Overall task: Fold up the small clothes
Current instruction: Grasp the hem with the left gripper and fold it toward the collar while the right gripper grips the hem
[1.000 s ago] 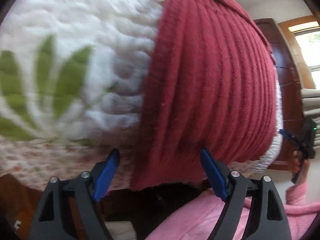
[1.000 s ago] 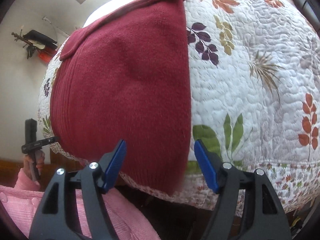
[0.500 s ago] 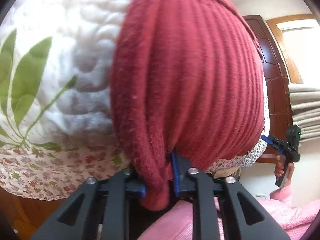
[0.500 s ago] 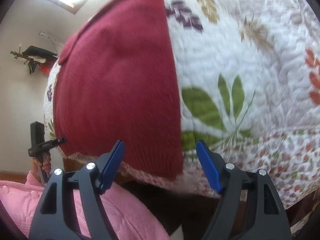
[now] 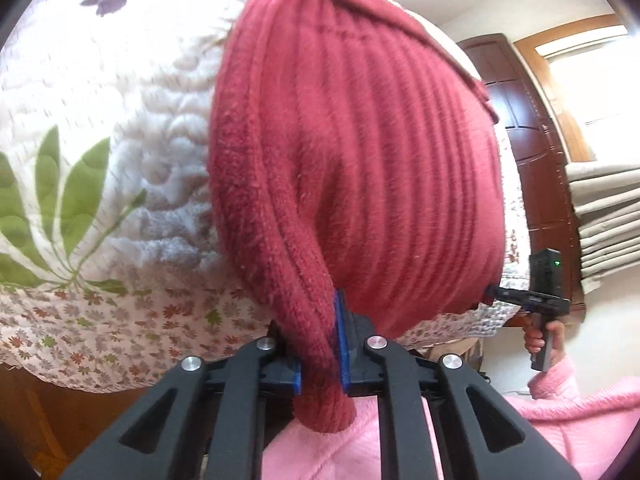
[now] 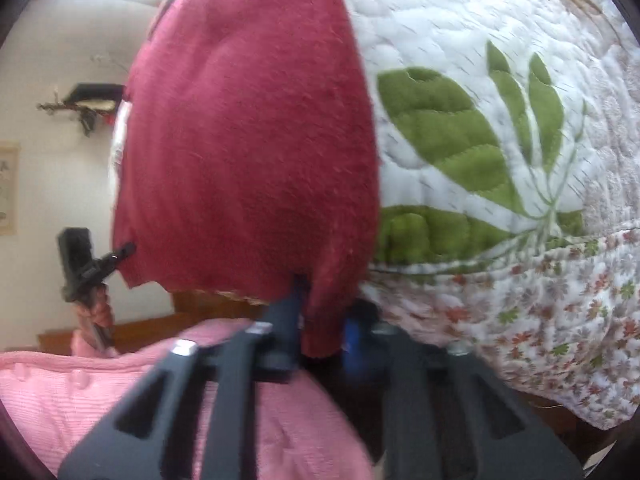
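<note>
The right gripper [image 6: 320,332] has closed on the red sweater [image 6: 248,140] hem (blurred); the left gripper [image 5: 318,344] stays clenched on it.

No readable text or labels; the framed picture [image 6: 8,188] on the wall perhaps carries print, too blurred

walls: white [image 5: 500,4] | door: dark wood, panelled [image 5: 532,152] | window: wood frame, bright [image 5: 592,76] | bed cover: white leaf-print quilt [image 6: 480,128]
</note>
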`<state>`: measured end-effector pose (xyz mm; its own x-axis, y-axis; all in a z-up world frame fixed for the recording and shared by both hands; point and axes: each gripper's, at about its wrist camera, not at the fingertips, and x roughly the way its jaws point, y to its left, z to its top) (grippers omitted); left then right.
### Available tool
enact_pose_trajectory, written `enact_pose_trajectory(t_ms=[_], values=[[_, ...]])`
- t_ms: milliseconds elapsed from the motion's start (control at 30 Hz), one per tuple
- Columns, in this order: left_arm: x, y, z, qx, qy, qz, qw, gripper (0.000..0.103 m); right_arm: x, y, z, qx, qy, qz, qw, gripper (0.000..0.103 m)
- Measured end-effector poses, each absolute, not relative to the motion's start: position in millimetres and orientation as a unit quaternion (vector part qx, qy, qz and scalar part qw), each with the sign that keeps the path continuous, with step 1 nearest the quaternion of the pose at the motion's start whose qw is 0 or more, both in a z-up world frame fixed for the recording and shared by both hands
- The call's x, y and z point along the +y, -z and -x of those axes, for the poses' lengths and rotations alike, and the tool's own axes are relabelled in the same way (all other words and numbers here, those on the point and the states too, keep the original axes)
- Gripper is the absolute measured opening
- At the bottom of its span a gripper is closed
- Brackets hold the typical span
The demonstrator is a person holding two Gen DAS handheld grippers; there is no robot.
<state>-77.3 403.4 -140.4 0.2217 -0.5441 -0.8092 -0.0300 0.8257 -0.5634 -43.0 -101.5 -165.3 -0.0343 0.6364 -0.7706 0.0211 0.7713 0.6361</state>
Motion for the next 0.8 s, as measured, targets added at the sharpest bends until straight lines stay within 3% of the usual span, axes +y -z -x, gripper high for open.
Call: enact_pose_trajectory(t_ms=[200, 433, 567, 800], values=[[407.4, 94.3, 62.4, 0.539, 0.231, 0.289, 0.757, 0.012, -112.7, 103.4, 37.4, 0.599, -0.291, -0.306, 0.680, 0.006], [428.5, 40.7, 19.8, 0.432, 0.242, 0.353, 0.794, 0.012, -133.3, 25.7, -31.9, 0.529, -0.333, -0.334, 0.706, 0.006], [442.9, 48.2, -11.6, 0.409, 0.197, 0.391, 0.801, 0.012, -144.4, 29.2, -78.7, 0.529, -0.340, -0.324, 0.707, 0.006], [453.9, 92.7, -58.8, 0.444, 0.130, 0.407, 0.788, 0.012, -138.4, 77.8, -148.7, 0.562, -0.330, -0.331, 0.683, 0.006]])
